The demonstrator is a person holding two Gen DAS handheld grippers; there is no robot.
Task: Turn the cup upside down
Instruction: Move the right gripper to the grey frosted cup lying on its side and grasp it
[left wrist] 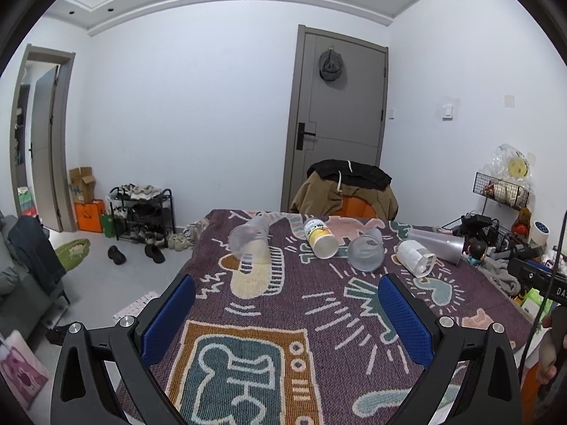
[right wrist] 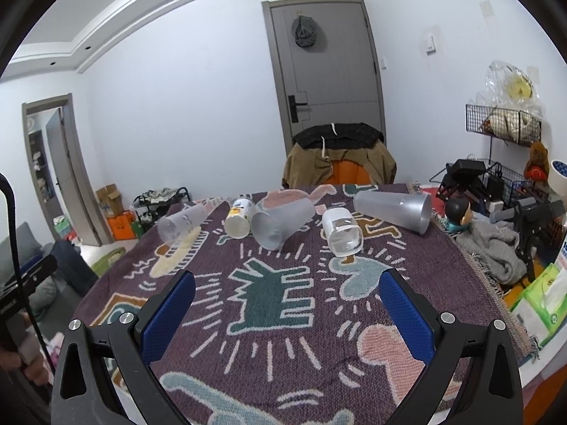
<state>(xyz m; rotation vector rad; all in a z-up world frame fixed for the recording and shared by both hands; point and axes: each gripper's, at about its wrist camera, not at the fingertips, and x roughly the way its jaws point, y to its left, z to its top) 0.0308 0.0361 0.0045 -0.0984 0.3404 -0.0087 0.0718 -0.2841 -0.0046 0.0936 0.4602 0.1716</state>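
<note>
Five cups lie on their sides in a row across a purple woven cloth with cartoon shapes (left wrist: 319, 318) that covers the table. On the far left is a clear frosted plastic cup (left wrist: 248, 239) (right wrist: 182, 225). Next to it lies a white cup with a yellow label (left wrist: 320, 237) (right wrist: 240, 217), and just beside that a short frosted grey cup (left wrist: 366, 250) (right wrist: 280, 222). Then comes a small white cup with a square mouth (left wrist: 415, 258) (right wrist: 342, 232), and last a tall frosted cup (left wrist: 437, 243) (right wrist: 393, 210) on the right. The left gripper (left wrist: 287, 297) hangs above the cloth, near the cups but not touching them, its blue fingers (left wrist: 170, 318) spread wide and holding nothing. The right gripper (right wrist: 287, 297) is the same, its blue fingers (right wrist: 405, 315) wide apart with nothing between them. Behind the table is an orange chair with coats on it (left wrist: 345, 191).
</note>
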